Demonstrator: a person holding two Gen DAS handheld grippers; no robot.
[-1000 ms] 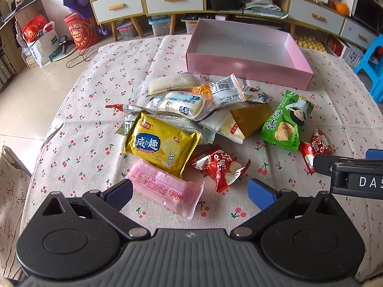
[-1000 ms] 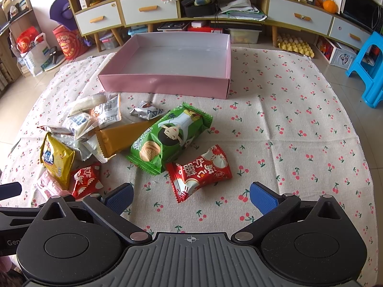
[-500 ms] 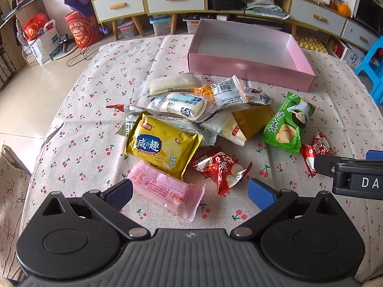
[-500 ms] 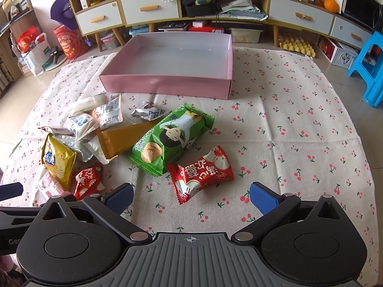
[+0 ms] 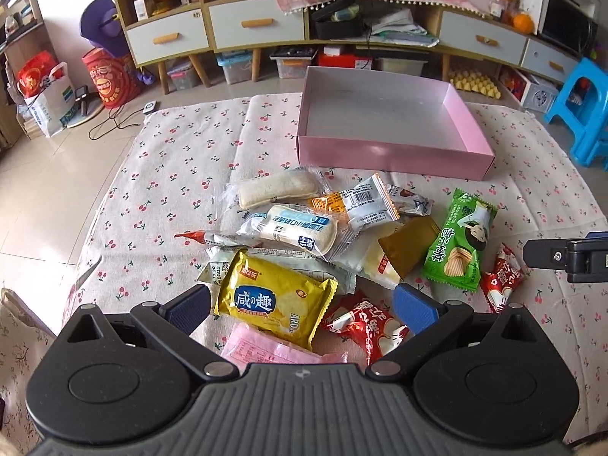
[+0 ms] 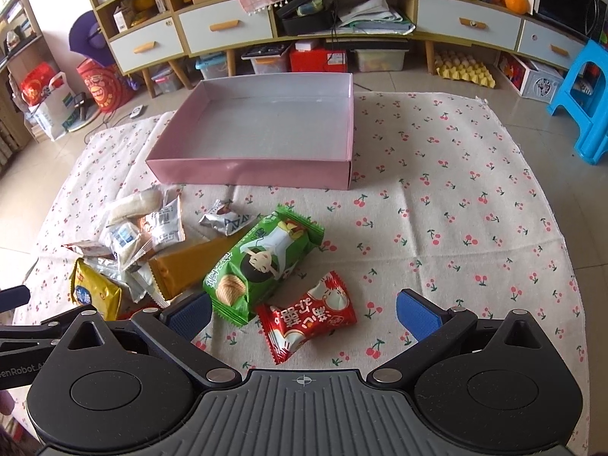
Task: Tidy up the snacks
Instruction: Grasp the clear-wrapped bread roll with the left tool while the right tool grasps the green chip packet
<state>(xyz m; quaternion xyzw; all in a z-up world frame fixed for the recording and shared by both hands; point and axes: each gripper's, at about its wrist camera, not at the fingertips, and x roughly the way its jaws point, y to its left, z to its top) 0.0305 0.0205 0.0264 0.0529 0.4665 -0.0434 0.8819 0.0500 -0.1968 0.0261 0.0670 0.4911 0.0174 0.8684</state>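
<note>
A pile of snack packets lies on the cherry-print cloth in front of an empty pink box (image 5: 391, 154) (image 6: 250, 171). My left gripper (image 5: 302, 309) is open, its fingers astride a yellow packet (image 5: 271, 300), with a pink packet (image 5: 262, 351) under its body and a red packet (image 5: 364, 326) by the right finger. My right gripper (image 6: 304, 309) is open over a red packet (image 6: 307, 317), next to a green chip bag (image 6: 262, 262) (image 5: 458, 245). A brown packet (image 6: 190, 260) and several white wrapped cakes (image 5: 292, 226) lie further in the pile.
The cloth (image 6: 456, 228) covers the floor area; tiled floor lies left. Cabinets with drawers (image 5: 258, 22) stand behind the box. A blue stool (image 6: 587, 98) stands at the far right. The right gripper's body shows in the left wrist view (image 5: 570, 258).
Both grippers have moved forward toward the snacks. The yellow and pink packets now sit between and under the left fingers; the red packet sits closer between the right fingers.
</note>
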